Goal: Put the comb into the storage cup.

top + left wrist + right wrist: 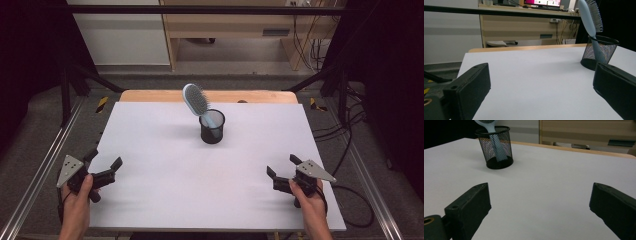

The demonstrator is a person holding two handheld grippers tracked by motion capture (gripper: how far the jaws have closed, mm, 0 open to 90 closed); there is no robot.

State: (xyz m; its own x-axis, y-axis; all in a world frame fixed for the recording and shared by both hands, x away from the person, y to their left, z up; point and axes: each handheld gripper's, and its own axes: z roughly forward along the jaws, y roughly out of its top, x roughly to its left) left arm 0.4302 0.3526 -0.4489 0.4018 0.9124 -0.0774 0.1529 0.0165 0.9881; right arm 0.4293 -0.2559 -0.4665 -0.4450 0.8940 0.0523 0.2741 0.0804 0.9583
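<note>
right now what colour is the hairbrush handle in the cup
Pale blue; the hairbrush shows best in the left gripper view, standing in the black mesh cup.

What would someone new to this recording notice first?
A pale blue hairbrush stands handle-down in a black mesh cup toward the far middle of the white table, its bristled head leaning out to the left. Nearer the person, the left gripper and right gripper rest at the table's near corners, jaws wide apart and holding nothing.
</note>
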